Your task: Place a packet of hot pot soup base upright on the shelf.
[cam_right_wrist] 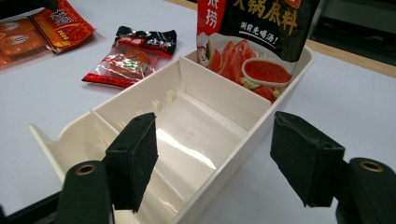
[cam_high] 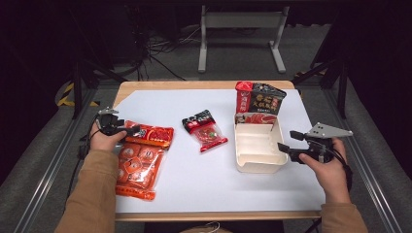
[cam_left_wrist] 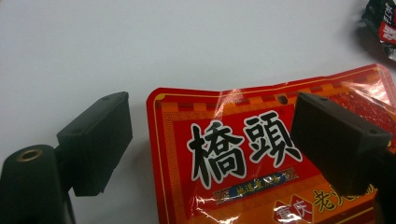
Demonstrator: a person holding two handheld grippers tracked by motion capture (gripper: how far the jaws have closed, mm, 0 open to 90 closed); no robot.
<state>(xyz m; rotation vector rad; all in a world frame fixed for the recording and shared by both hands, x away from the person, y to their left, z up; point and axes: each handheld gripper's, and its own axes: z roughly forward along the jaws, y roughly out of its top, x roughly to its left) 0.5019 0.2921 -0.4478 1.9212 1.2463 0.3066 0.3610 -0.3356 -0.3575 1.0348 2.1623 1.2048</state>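
Two claws: both open, neither holding anything, over a white surface (cam_high: 204,189)
Left claw (cam_high: 130,129): jaws spread wide at the top edge of the big red packet (cam_high: 141,158), one jaw on bare surface beside the packet's corner, the other over its printed face; in the left gripper view the red packet (cam_left_wrist: 243,154) lies flat between and under the jaws, pads not yet pressing on it
Right claw (cam_high: 285,141): jaws apart at the near right wall of the cream divided tray (cam_high: 256,165), which has that wall between the jaws, ungripped
Tray: a dark sauce pouch (cam_high: 260,101) stands in the compartment farthest from the right claw; the other compartments are bare
Small red packet (cam_high: 206,131): lying between the two claws, untouched
Step in hand: likely lining up a pinch on the big packet's top edge
Next move: close on that thin edge, lift, carry it across to the tray while the right claw steadies the wall
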